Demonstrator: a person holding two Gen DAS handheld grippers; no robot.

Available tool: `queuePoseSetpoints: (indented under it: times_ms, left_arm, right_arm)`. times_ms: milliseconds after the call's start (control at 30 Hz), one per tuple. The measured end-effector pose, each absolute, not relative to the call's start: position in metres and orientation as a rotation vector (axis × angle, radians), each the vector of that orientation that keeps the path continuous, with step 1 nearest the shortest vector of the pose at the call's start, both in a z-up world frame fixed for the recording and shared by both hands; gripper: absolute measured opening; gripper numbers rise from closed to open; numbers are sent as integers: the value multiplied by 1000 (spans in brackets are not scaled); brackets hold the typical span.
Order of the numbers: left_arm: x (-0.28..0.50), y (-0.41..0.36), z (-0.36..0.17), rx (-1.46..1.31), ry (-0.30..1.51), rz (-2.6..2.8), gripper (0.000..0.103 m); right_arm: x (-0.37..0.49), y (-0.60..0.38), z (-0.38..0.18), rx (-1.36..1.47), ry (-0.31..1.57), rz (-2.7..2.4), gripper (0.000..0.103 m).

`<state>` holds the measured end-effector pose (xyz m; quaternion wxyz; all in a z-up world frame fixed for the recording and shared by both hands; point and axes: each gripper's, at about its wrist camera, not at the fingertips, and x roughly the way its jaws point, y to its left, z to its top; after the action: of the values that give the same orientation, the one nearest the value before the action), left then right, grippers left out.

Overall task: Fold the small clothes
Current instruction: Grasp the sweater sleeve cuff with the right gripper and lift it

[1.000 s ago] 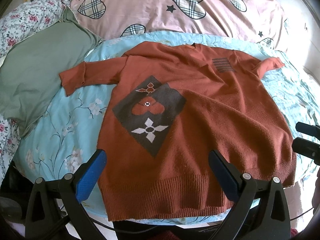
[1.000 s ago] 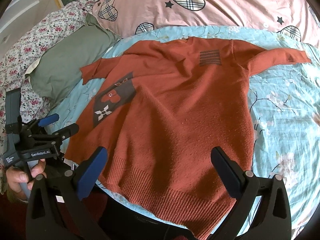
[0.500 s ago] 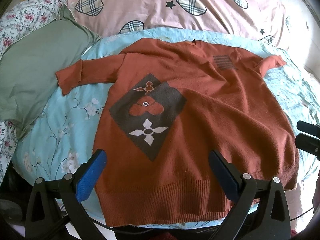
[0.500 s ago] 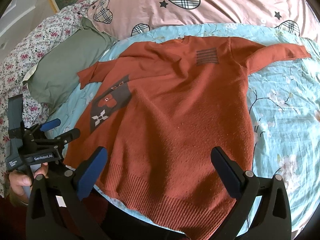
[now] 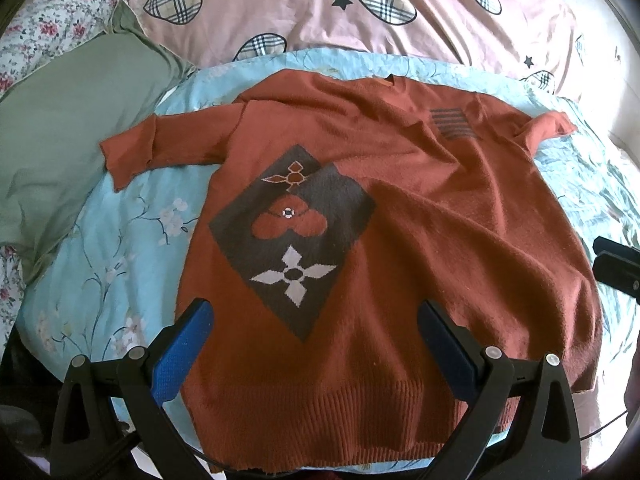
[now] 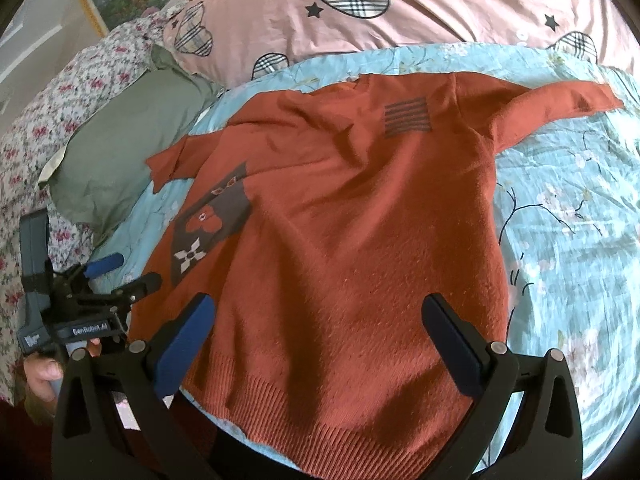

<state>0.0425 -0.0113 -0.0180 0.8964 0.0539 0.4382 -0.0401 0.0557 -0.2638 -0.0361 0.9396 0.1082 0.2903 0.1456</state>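
A rust-orange sweater (image 5: 400, 208) lies spread flat, face up, across the middle of both views on a light blue floral sheet (image 5: 120, 248), its ribbed hem toward the bottom edge and its sleeves stretched out to left and right. A dark diamond patch (image 5: 292, 236) (with a white four-petal flower) sits on its lower left side. The left gripper (image 5: 312, 344) hangs over the hem with its jaws wide apart, holding nothing. The right gripper (image 6: 316, 340) likewise stands open above the hem; whether either touches the knit is hard to tell. A green pillow (image 5: 60, 152) occupies the left of the frame, a pink heart-print duvet (image 5: 360, 12) the top.
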Motion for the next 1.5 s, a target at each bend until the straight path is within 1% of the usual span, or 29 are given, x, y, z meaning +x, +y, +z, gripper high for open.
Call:
queuePoseSetpoints:
  times_ms: [200, 333, 367, 467, 500, 533, 567, 600, 767, 933, 1033, 1067, 1133, 1200, 1333, 1500]
  left_arm:
    - [65, -8, -25, 69, 932, -113, 102]
    - [84, -3, -26, 30, 948, -113, 102]
    - [88, -2, -26, 20, 951, -115, 102]
    - [104, -3, -23, 3, 957, -120, 102]
    - [108, -4, -22, 1, 958, -122, 102]
    - [112, -6, -22, 7, 957, -123, 102]
    - [116, -7, -21, 17, 956, -121, 102]
    - [121, -10, -21, 25, 956, -122, 102]
    - [137, -22, -26, 51, 975, -124, 102]
    - [155, -37, -41, 67, 1019, -132, 102]
    - [165, -47, -49, 72, 1039, -138, 102]
    - [167, -49, -52, 74, 1049, -140, 102]
    - [173, -54, -57, 76, 1069, -147, 102]
    - [175, -59, -59, 80, 1079, -156, 102]
    - [173, -63, -60, 93, 1076, -170, 102]
    - [164, -55, -58, 56, 1071, -189, 102]
  right_arm:
    - [81, -315, -33, 364, 582, 239, 103]
    - [101, -372, -16, 453, 524, 166, 100]
    - [106, -389, -10, 467, 504, 138, 98]
    - [127, -441, 2, 526, 469, 60, 87]
    - [135, -460, 6, 549, 457, 31, 79]
    - [142, -478, 10, 566, 445, 5, 75]
    - [150, -498, 13, 579, 433, -26, 66]
    - [157, -514, 16, 581, 427, -60, 61]
    - [201, -603, 18, 660, 403, -178, 54]
    - [245, -675, 11, 706, 391, -321, 54]
    - [263, -709, 1, 799, 367, -336, 53]
    - [266, -718, -1, 832, 344, -333, 51]
    - [271, -723, 2, 826, 322, -333, 40]
    - [274, -720, 12, 796, 319, -316, 9]
    - [269, -684, 38, 737, 288, -184, 8]
    - [267, -586, 70, 617, 326, 57, 7]
